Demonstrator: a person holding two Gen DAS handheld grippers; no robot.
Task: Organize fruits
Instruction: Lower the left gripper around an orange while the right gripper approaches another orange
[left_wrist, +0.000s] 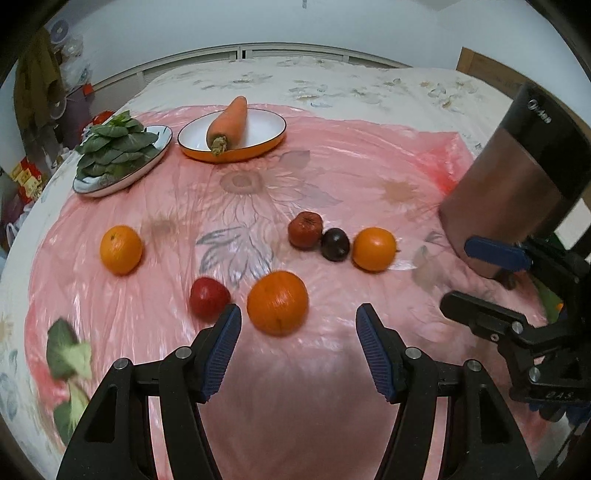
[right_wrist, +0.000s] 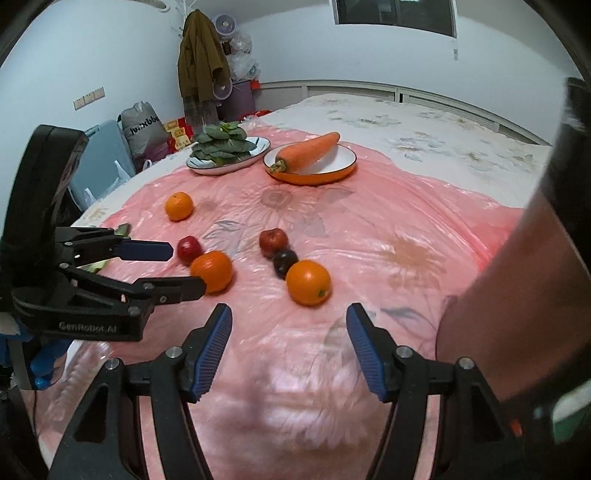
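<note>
Several fruits lie on a pink plastic sheet (left_wrist: 332, 166). My left gripper (left_wrist: 298, 312) is open, its tips just short of a large orange (left_wrist: 277, 302) with a red apple (left_wrist: 208, 297) beside it. From the right wrist view the left gripper (right_wrist: 188, 268) points at that orange (right_wrist: 212, 271) without gripping it. My right gripper (right_wrist: 289, 314) is open and empty, close behind another orange (right_wrist: 308, 282). That orange touches a dark plum (right_wrist: 284, 262), which touches a red apple (right_wrist: 273, 242). A third orange (left_wrist: 121, 249) lies apart at the left.
At the back, an orange-rimmed dish (left_wrist: 258, 147) holds a carrot (left_wrist: 227, 125), beside a plate (left_wrist: 162, 138) piled with green leaves (left_wrist: 114, 147). A tall copper and black cylinder (left_wrist: 517, 166) stands at the right. A loose leaf (left_wrist: 68, 354) lies near left. All rests on a bed.
</note>
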